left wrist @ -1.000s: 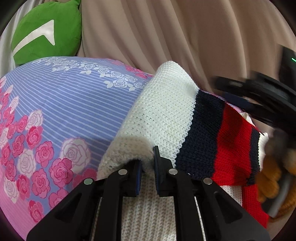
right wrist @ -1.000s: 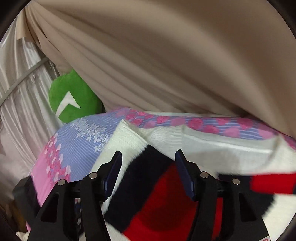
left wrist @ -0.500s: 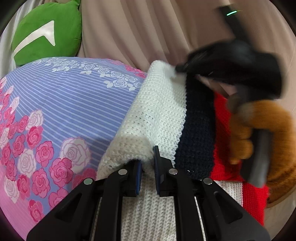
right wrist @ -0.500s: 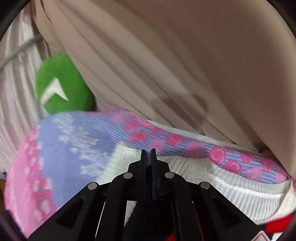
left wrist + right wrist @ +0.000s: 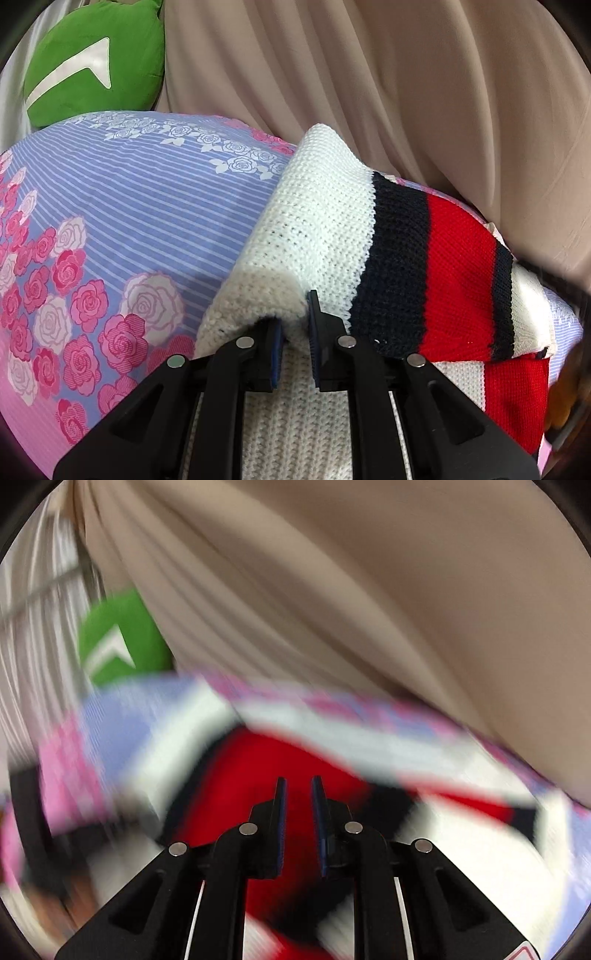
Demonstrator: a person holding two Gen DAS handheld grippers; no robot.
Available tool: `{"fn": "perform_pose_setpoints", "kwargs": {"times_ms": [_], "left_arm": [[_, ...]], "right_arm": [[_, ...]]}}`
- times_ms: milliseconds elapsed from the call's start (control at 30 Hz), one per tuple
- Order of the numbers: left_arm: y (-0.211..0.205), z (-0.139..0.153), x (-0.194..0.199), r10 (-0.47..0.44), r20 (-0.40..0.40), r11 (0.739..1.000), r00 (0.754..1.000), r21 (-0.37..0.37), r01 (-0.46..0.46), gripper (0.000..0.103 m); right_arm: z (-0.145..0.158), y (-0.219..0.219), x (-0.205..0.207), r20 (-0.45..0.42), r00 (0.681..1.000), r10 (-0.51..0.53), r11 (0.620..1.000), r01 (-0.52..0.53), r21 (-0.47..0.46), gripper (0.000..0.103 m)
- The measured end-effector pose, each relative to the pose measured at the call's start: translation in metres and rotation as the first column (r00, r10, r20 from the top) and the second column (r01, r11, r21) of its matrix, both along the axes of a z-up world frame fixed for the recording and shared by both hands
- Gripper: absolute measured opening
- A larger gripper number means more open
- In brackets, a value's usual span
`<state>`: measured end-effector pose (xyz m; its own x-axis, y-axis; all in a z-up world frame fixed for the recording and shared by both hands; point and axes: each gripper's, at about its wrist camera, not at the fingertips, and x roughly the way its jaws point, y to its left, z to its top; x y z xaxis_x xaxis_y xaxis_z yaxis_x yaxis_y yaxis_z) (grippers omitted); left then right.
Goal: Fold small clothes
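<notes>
My left gripper (image 5: 293, 325) pinches the white folded edge of the striped knit sweater (image 5: 391, 251) on the floral bedsheet (image 5: 129, 206); my right gripper (image 5: 297, 794), jaws just reopening a crack, holds nothing above its blurred red band.

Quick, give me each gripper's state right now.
Left gripper: shut on the white fold of the sweater.
Right gripper: jaws just opening, a narrow gap, nothing between them.

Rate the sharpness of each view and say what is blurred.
Left wrist view: sharp; knit stitches of the sweater and the roses on the sheet read clearly, fisheye bending at the edges. Right wrist view: heavy motion smear over sweater and sheet; only the right tool stays crisp.
</notes>
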<state>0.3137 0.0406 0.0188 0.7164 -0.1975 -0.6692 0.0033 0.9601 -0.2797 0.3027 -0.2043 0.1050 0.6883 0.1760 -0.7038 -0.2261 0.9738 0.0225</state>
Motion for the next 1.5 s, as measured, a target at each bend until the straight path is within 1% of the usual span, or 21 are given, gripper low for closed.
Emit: {"fn": "perform_pose_setpoints", "kwargs": {"times_ms": [33,67,100,167,200,233,267,333,400,433,467,567,667,733,767,800,1000,1067,1200,1333,1500], "left_arm": [[-0.001,0.0,0.001,0.0,0.0,1.0,1.0,0.001,0.0,0.012],[-0.001,0.0,0.001,0.0,-0.001,1.0,1.0,0.002,0.0,0.012],[-0.001,0.0,0.001,-0.001,0.0,1.0,1.0,0.004,0.001,0.012],[-0.001,0.0,0.002,-0.002,-0.001,1.0,1.0,0.008,0.002,0.013],[-0.001,0.0,0.003,-0.002,0.0,1.0,1.0,0.012,0.002,0.013],[-0.001,0.0,0.003,-0.002,0.0,1.0,1.0,0.016,0.002,0.013],[-0.001,0.0,0.004,-0.001,0.0,1.0,1.0,0.018,0.001,0.013],[-0.002,0.0,0.004,-0.001,0.0,1.0,1.0,0.017,0.001,0.013],[-0.003,0.0,0.004,-0.002,0.001,1.0,1.0,0.02,0.002,0.013],[-0.003,0.0,0.004,-0.005,0.001,1.0,1.0,0.024,0.005,0.013],[-0.004,0.0,0.005,-0.007,0.001,1.0,1.0,0.03,0.006,0.013],[-0.006,0.0,0.005,-0.005,0.001,0.999,1.0,0.036,0.005,0.013],[-0.007,0.0,0.005,-0.001,0.001,0.999,1.0,0.043,0.001,0.015],[-0.006,0.002,-0.001,-0.003,0.011,1.0,1.0,0.028,0.002,0.02],[-0.006,0.003,-0.007,0.0,0.015,0.999,1.0,0.036,-0.001,0.026],[-0.006,0.005,-0.015,0.007,0.019,0.998,1.0,0.06,-0.009,0.027],[-0.016,0.02,-0.078,0.023,0.04,0.975,0.999,0.218,-0.031,0.037],[-0.019,0.026,-0.1,0.006,0.039,0.97,0.999,0.243,-0.015,0.039],[-0.026,0.036,-0.149,-0.027,0.045,0.95,0.999,0.312,0.012,0.05],[-0.027,0.036,-0.185,-0.05,0.027,0.94,0.998,0.34,0.038,0.05],[-0.01,0.022,-0.225,-0.05,-0.051,0.951,0.997,0.304,0.064,0.065]], "right_arm": [[-0.013,-0.028,-0.01,-0.02,0.997,-0.075,0.996,0.074,-0.044,0.015],[-0.022,-0.058,-0.019,-0.037,0.989,-0.142,0.989,0.14,-0.043,0.012],[-0.027,-0.083,-0.026,-0.043,0.984,-0.174,0.985,0.174,0.001,0.004],[-0.026,-0.14,-0.049,-0.052,0.96,-0.274,0.949,0.279,0.146,0.0],[-0.024,-0.151,-0.055,-0.049,0.952,-0.302,0.937,0.306,0.169,0.002],[-0.019,-0.159,-0.065,-0.03,0.944,-0.327,0.926,0.327,0.187,0.011],[-0.015,-0.161,-0.072,-0.01,0.943,-0.333,0.925,0.328,0.193,0.017],[-0.013,-0.159,-0.079,0.0,0.958,-0.288,0.931,0.28,0.234,0.017],[-0.029,-0.154,-0.07,-0.028,0.958,-0.287,0.941,0.287,0.178,0.019],[-0.039,-0.158,-0.067,-0.038,0.955,-0.293,0.943,0.296,0.155,0.015],[-0.042,-0.16,-0.067,-0.013,0.956,-0.295,0.94,0.292,0.175,0.013],[-0.029,-0.168,-0.079,-0.026,0.947,-0.321,0.92,0.318,0.228,0.014],[-0.01,-0.164,-0.105,0.001,0.942,-0.335,0.909,0.323,0.263,0.019],[0.002,-0.156,-0.136,0.012,0.947,-0.32,0.911,0.304,0.279,0.028],[0.004,-0.152,-0.15,0.013,0.95,-0.312,0.912,0.295,0.286,0.038],[0.005,-0.147,-0.165,0.013,0.953,-0.303,0.914,0.287,0.287,0.045],[-0.027,-0.127,-0.26,-0.022,0.947,-0.32,0.92,0.316,0.23,0.05],[-0.04,-0.126,-0.285,-0.046,0.943,-0.328,0.914,0.33,0.235,0.052],[-0.061,-0.133,-0.329,-0.092,0.927,-0.365,0.881,0.375,0.288,0.052],[-0.072,-0.132,-0.358,-0.129,0.922,-0.365,0.856,0.387,0.343,0.054],[-0.076,-0.115,-0.377,-0.133,0.938,-0.321,0.854,0.347,0.388,0.062]]}}
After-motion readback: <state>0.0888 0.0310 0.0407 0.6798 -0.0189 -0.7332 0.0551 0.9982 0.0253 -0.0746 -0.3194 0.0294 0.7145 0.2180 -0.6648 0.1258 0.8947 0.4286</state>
